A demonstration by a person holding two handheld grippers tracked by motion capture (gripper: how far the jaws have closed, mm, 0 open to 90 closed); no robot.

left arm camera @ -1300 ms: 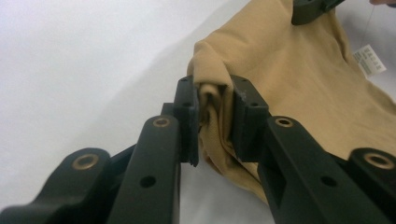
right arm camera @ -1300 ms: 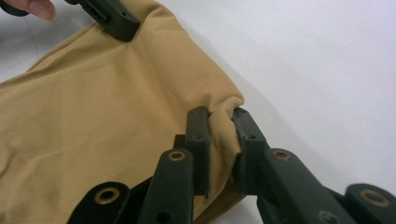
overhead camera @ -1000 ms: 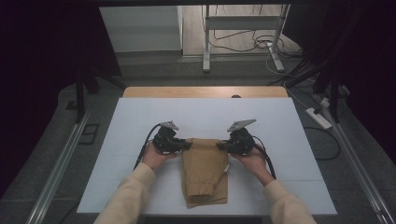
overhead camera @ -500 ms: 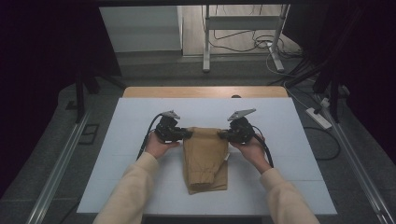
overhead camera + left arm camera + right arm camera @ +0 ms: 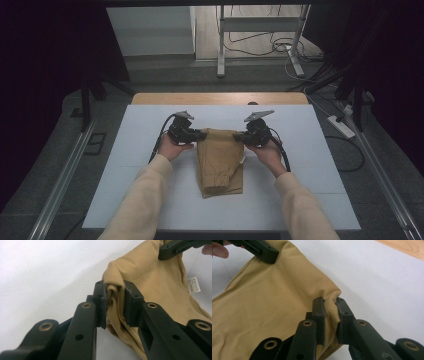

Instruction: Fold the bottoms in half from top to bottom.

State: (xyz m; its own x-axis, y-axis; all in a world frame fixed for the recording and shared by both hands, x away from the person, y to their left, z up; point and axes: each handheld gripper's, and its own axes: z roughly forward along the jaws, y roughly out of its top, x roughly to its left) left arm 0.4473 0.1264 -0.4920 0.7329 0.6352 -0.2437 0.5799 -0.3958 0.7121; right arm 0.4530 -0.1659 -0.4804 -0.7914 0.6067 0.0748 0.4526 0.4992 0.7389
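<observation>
Fabric of the tan garment [image 5: 220, 160], each far corner pinched in left gripper [image 5: 199, 135] and right gripper [image 5: 239, 136], has slid farther up the table [image 5: 320, 165], so repositioning looks underway.

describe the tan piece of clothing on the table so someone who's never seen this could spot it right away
Look at the white table with the wooden strip along its far edge. Near its middle lies the tan garment, folded into a long narrow shape. The left tongs and right tongs each pinch a far corner, and it is the one tan cloth there.
</observation>
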